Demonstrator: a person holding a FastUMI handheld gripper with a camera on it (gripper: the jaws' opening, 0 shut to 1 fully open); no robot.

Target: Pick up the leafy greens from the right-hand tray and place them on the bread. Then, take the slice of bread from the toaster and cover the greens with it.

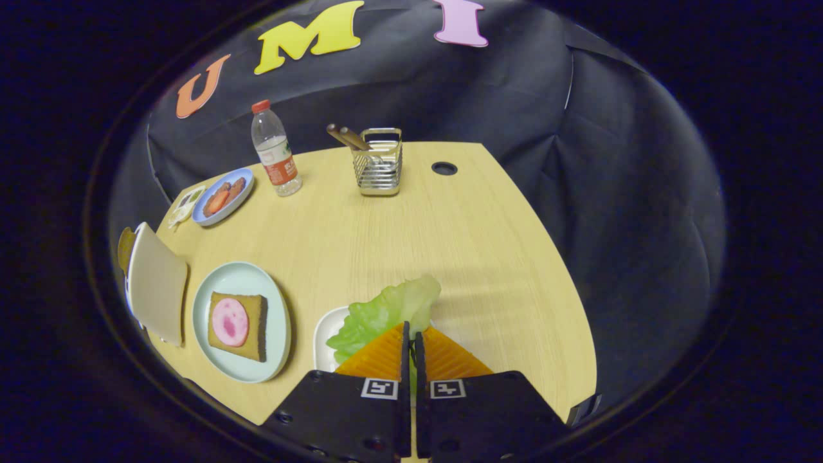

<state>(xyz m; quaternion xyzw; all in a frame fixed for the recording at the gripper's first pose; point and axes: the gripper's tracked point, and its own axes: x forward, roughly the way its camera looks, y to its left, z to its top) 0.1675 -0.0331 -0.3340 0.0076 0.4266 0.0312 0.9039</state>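
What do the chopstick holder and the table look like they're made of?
The chopstick holder looks like shiny metal wire: thin bright bars with gaps. The table looks like pale matte wood or laminate, showing fine grain. The gripper is closed on the leafy greens.

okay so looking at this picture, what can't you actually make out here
- Gripper contact with the leafy greens: fingers nearly closed, covering the pinch.
- White tray: mostly hidden under greens and fingers.
- Toaster: seen side-on, its bread slice barely peeks out.
- Food on the blue plate: too small to identify.
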